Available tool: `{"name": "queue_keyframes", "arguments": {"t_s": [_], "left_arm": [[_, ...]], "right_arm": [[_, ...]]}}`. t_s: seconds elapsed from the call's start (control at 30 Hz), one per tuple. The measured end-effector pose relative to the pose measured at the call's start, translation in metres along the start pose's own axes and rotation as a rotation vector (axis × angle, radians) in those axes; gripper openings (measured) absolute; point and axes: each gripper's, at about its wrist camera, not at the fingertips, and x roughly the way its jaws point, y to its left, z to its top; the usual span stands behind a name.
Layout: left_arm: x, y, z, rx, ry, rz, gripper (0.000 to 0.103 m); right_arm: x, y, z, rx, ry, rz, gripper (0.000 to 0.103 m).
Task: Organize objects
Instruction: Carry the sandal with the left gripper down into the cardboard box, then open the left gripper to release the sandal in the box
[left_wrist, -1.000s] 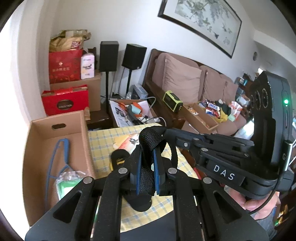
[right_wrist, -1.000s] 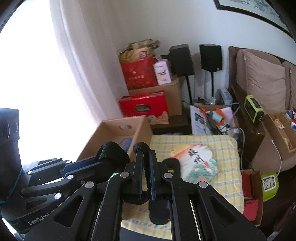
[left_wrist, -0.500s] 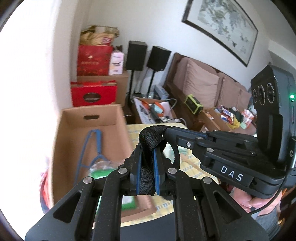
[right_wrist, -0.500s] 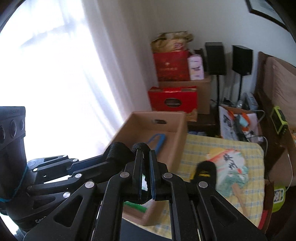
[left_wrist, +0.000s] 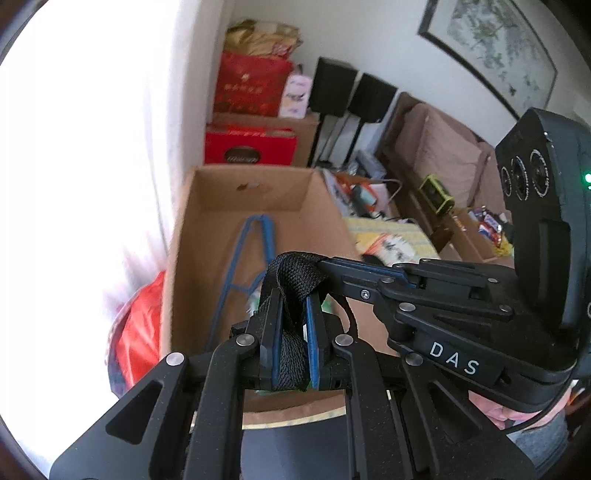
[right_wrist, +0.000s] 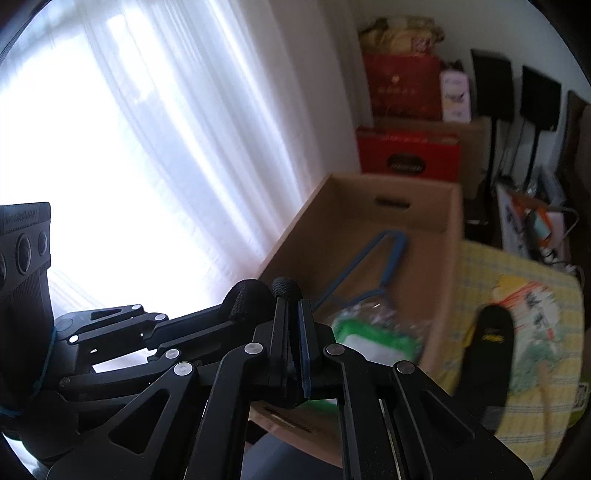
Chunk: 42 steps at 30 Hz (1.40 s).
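up close, both grippers clamp one black webbing strap (left_wrist: 291, 295): left gripper (left_wrist: 291, 328) and right gripper (right_wrist: 293, 328) jaws pinched tight, held above the cardboard box (left_wrist: 221, 221) holding a blue hanger (left_wrist: 255, 251).

A cardboard box (left_wrist: 255, 221) is set directly ahead of the left gripper (left_wrist: 291, 332), with a hanger (left_wrist: 255, 251) and a packet (right_wrist: 373, 332) lying inside. To the box's right, a table (right_wrist: 517, 266) is placed, on which a fan (right_wrist: 535, 314) is laid.
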Motion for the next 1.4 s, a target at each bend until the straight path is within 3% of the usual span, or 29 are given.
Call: {"name": "queue_keyframes", "arguments": {"t_s": [0.37,0.5,0.77,0.87,0.93,1.0,1.1,1.23,1.4], "left_arm": [[0.022,0.031,-0.016,-0.061,0.056,0.019,0.011],[0.038,0.033,-0.015,-0.084,0.079,0.005,0.011],[0.071,0.045,-0.013,-0.104,0.125,0.049,0.011],[0.077,0.053,-0.013,-0.133,0.132,0.077,0.020],[0.078,0.056,-0.015,-0.146,0.130,0.092,0.024],[0.076,0.058,-0.016,-0.148,0.123,0.097,0.027],[0.072,0.057,-0.016,-0.136,0.110,0.114,0.031],[0.065,0.055,-0.014,-0.120,0.085,0.136,0.046],[0.060,0.044,-0.011,-0.104,0.065,0.115,0.064]], "right_arm": [[0.050,-0.005,-0.009,0.080,0.104,0.076,0.006],[0.067,-0.015,-0.005,0.108,0.121,0.048,0.006],[0.099,-0.032,-0.002,0.155,0.184,0.010,0.008],[0.109,-0.036,-0.001,0.174,0.206,0.003,0.014],[0.109,-0.036,0.003,0.164,0.196,-0.012,0.031],[0.105,-0.035,0.005,0.151,0.174,-0.029,0.040],[0.095,-0.038,0.007,0.143,0.156,-0.040,0.041],[0.078,-0.045,0.009,0.135,0.129,-0.065,0.042],[0.052,-0.052,0.007,0.095,0.093,-0.121,0.053]]}}
